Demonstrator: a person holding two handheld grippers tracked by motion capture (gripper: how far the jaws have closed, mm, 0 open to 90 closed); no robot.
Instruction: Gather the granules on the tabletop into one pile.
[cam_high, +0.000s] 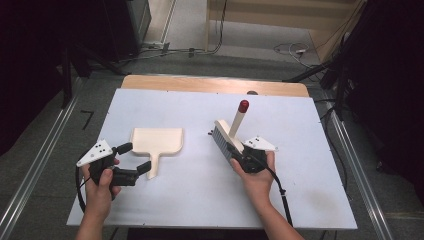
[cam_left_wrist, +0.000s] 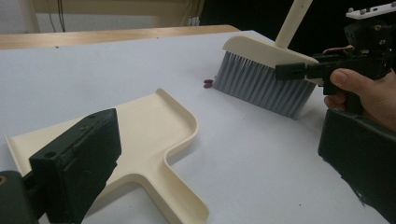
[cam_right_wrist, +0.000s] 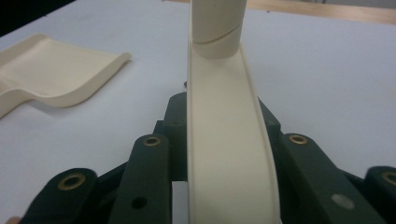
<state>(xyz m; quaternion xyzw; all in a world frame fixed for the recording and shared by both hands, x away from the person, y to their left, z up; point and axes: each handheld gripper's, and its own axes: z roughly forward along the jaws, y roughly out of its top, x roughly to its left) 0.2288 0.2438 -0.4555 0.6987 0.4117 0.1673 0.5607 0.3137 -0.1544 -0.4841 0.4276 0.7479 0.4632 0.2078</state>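
dustpan (cam_left_wrist: 154, 126) — smooth cream plastic | brush (cam_left_wrist: 261, 70) — grey bristles | table (cam_high: 200, 200) — matt white

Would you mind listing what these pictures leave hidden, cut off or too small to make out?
- Small dark bits beside the brush bristles, left gripper view: too small to identify.
- Brush handle, left gripper view: cut off by the top edge.
- Bristles, right gripper view: hidden under the brush's own cream back, clamped in the right gripper.
- Dustpan handle end, left gripper view: cut off by the bottom edge; the open left gripper straddles it.
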